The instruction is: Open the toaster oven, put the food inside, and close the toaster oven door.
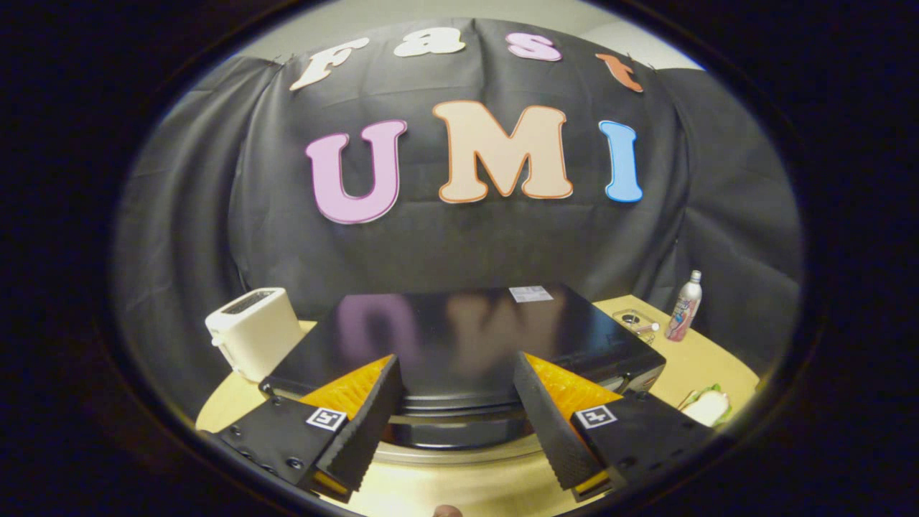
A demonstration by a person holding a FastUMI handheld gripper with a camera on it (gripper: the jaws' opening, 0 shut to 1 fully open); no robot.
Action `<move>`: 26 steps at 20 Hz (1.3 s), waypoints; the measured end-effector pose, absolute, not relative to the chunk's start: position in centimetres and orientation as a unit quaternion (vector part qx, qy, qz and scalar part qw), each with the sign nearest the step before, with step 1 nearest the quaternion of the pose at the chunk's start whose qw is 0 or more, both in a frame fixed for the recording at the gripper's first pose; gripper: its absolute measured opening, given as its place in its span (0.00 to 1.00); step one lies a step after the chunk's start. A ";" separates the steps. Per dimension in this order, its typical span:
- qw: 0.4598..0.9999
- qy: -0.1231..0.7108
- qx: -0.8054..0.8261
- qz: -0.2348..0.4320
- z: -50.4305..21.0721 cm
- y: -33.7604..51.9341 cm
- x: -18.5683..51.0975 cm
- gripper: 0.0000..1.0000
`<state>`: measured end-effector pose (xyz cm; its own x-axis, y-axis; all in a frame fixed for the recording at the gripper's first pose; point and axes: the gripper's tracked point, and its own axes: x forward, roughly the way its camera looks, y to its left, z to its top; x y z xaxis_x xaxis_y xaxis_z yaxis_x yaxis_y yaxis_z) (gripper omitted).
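- gripper (457, 402) wide open, holding nothing, fingers above front edge of toaster oven (459, 337)
- white label (530, 294) on oven top, text unreadable
- food (707, 407) on table (707, 355), right of oven
- white toaster (253, 330) left; bottle (683, 306) back right, label illegible

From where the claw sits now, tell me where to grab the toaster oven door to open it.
Grip the long handle bar running across the front of the toaster oven, near its top edge. Come straight in from the front and slightly above. The claw is open, fingers spread to either side of the bar's middle, so it seems well lined up already.
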<state>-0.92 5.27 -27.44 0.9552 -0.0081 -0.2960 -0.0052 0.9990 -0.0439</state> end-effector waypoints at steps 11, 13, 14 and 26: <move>0.990 0.140 -0.016 -0.001 -27.6 4.8 -4.9 1.00; 0.990 0.141 -0.026 -0.005 -27.6 4.7 -5.5 1.00; 0.990 0.141 -0.019 -0.009 -27.8 4.6 -5.8 1.00; 0.985 0.169 -0.015 -0.019 -29.6 3.8 -11.9 1.00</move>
